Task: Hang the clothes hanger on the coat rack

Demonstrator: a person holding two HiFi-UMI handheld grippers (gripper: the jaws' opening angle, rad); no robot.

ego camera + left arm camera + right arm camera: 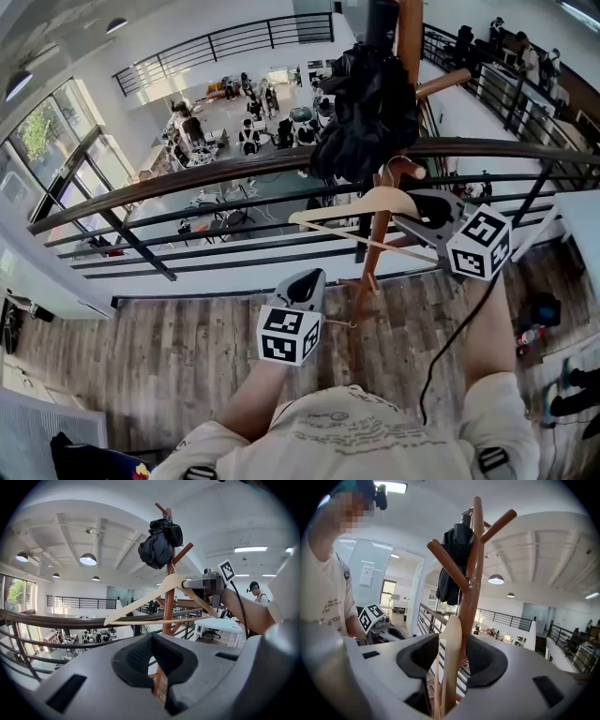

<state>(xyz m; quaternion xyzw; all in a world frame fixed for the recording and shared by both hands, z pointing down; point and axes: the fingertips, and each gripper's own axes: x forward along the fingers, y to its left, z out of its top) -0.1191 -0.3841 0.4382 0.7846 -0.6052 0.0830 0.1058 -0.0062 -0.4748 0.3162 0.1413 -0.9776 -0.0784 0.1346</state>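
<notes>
The wooden clothes hanger (361,204) hangs level beside the brown coat rack (409,37), its hook curled round a lower peg (412,171). My right gripper (412,220) is at the hanger's right arm. In the right gripper view that arm (452,667) stands between the jaws with a gap on each side, so the right gripper (452,644) is open. My left gripper (305,286) sits lower and to the left, away from the hanger, with its jaws together on nothing. From the left gripper view (152,637) I see the hanger (140,604) and the rack pole (168,606).
A black garment (370,103) is bundled over the rack's upper pegs. Just beyond the rack runs a dark railing (234,173) over an atrium with people and desks below. Wooden floor (169,347) lies underfoot. A black cable (459,328) trails from the right gripper. A white table (220,623) stands to the right.
</notes>
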